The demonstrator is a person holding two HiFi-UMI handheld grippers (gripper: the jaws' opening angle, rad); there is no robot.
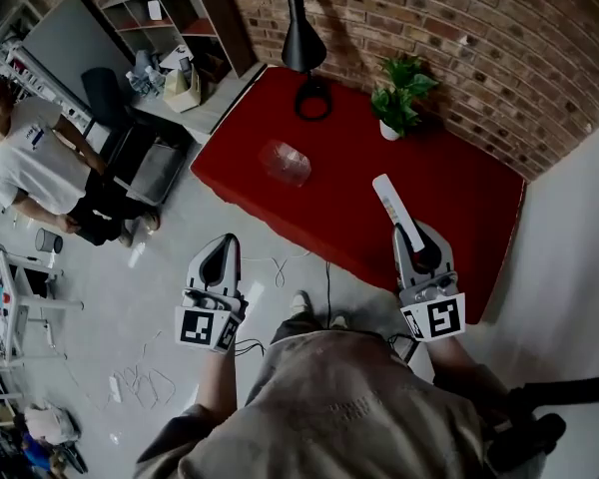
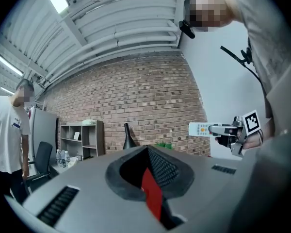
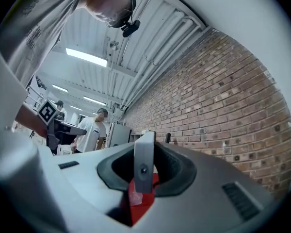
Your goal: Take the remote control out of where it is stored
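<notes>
The right gripper (image 1: 416, 236) is clamping its fingers on the remote control (image 1: 391, 203) at five o'clock of the worktop (image 1: 449, 173); the fingers of the left gripper (image 1: 227, 239) are lying together.

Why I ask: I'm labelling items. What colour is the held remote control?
The remote control is white; the head view shows it best, in the right gripper.

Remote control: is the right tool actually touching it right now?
Touching. The right gripper view shows the remote control clamped in the jaws of the right tool; the head view shows it sticking out ahead of them.
</notes>
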